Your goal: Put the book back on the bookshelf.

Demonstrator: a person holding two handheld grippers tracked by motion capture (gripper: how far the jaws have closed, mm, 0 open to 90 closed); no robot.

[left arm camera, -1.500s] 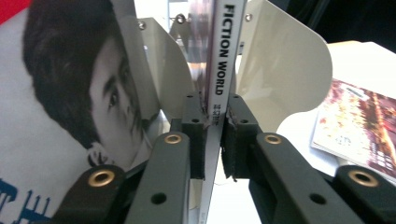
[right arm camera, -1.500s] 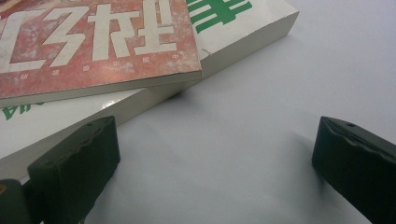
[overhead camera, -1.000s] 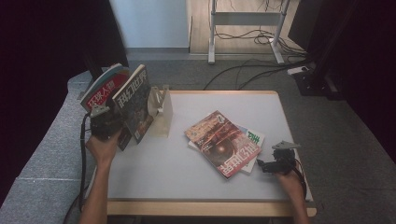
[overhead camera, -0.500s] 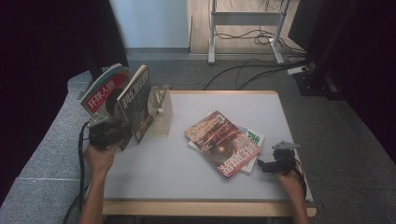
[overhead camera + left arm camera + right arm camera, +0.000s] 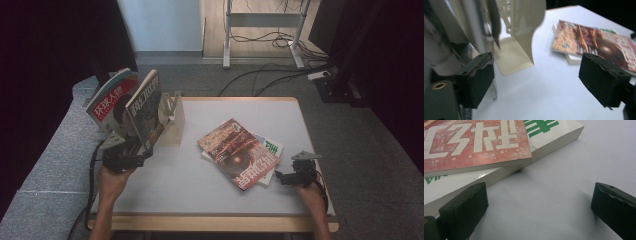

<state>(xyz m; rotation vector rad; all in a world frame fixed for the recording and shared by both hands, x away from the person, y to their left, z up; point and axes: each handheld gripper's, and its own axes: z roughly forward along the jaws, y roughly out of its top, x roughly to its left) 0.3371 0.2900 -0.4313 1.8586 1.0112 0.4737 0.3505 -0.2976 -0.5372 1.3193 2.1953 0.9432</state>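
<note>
Both grippers gape empty: left gripper (image 5: 131, 159) by standing magazines (image 5: 145, 112), just opened.

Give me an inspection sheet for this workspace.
Surface: white table, wooden edge.
Job's things: two magazines standing against a cream bookend; red magazine lying on a white book.
Clutter: nothing seen.
Grippers: left gripper open beside the standing magazines, jaws have just been opening, nothing between them; right gripper open, beside the stack.
Cables: one trails from the left gripper; floor cables behind.
Surroundings: grey carpet, desk legs.
</note>
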